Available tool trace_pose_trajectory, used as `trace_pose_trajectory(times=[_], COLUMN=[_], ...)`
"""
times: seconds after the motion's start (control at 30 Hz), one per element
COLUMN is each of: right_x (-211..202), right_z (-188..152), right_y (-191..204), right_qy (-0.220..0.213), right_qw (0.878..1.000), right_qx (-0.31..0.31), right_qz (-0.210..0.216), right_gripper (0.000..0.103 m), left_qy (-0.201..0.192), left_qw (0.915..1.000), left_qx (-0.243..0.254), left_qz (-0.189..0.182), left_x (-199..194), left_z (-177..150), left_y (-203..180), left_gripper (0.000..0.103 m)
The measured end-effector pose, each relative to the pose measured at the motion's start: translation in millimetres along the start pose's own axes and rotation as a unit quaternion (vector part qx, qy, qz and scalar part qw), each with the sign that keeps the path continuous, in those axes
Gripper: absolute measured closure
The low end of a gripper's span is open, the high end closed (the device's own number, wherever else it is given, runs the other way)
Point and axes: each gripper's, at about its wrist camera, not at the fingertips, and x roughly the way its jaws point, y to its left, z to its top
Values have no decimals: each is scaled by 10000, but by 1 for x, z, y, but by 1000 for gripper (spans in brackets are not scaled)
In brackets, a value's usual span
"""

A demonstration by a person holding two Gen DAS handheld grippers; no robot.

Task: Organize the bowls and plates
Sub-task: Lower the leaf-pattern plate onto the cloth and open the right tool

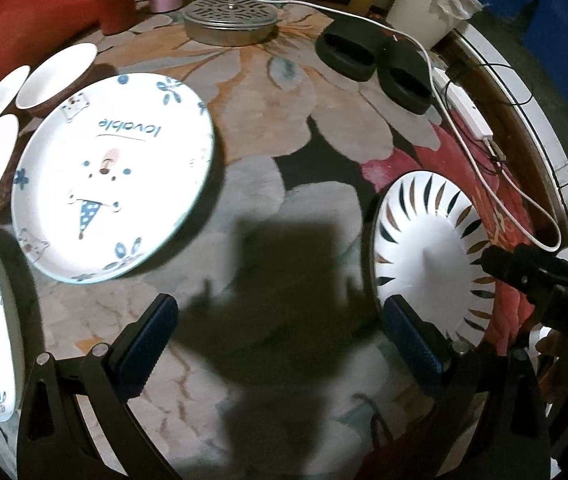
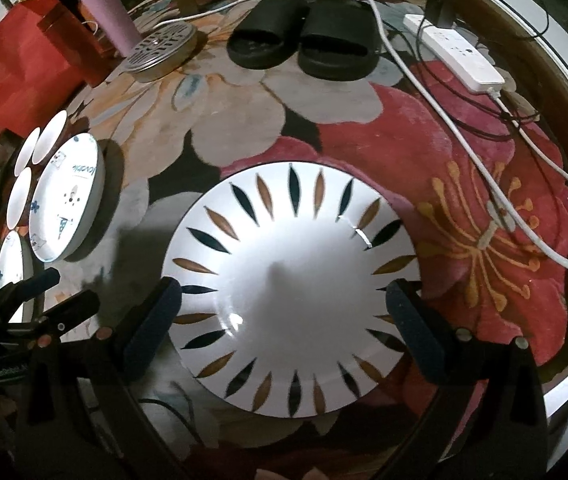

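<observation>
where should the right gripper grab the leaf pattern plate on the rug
Grip the leaf-pattern plate by its raised rim at the near edge, one finger over the lip and one under it. It lies flat on the floral rug and looks too wide to span, though the open right gripper hovers over it. Come in low from the near side; the soft rug may let a finger slip under.

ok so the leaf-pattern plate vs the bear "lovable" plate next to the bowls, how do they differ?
The leaf-pattern plate carries radiating black and brown leaf marks round its rim with a plain white centre; the bear plate has a cartoon bear, the word "lovable" and blue flowers. The leaf-pattern plate lies between the open jaws of the right gripper; the bear plate lies beside the white bowls, no gripper near it. Both are round, white and flat on the floral rug.
</observation>
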Motion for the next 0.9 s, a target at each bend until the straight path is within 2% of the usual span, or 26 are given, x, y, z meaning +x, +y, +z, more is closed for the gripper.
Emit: trace_pose_trajectory(times=[0.9], right_x=[19], right_z=[-3], right_y=[72], right_qy=[141], right_qw=[9984], right_qx=[-541], right_qz=[125], right_gripper=[0], left_qy=[-106], left_qw=[9985], left_qx=[-489], left_qz=[206], left_x=[-18], left_z=[-11], left_y=[72], left_gripper=[1])
